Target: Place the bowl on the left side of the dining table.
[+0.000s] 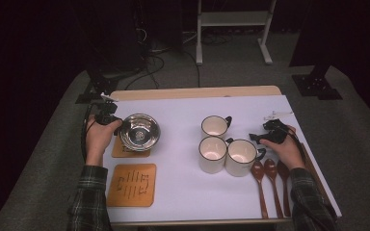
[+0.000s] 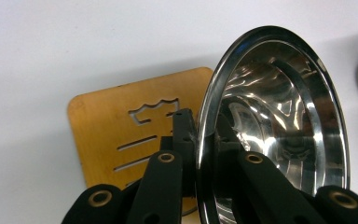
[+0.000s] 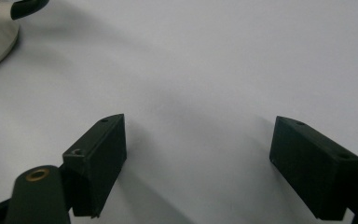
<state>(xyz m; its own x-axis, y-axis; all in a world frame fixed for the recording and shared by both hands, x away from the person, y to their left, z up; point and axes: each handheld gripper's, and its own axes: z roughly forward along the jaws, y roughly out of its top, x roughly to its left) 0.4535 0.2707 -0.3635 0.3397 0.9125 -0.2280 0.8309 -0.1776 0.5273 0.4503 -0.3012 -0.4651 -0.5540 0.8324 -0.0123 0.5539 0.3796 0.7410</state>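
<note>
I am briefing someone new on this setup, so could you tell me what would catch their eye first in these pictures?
The shiny steel bowl at the table's left stands out first, its rim pinched by the left gripper above a wooden coaster. Next come three white mugs clustered right of centre, with three brown wooden spoons lying side by side just beyond them. The right gripper rests open over bare white table near the mugs.

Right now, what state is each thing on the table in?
Steel bowl: empty, rim clamped by the left gripper, above a wooden coaster.
Second wooden coaster: bare, flat.
Three mugs: upright, empty.
Three wooden spoons: lying side by side, untouched.
Right gripper: open, holding nothing, over the white table cover.
</note>
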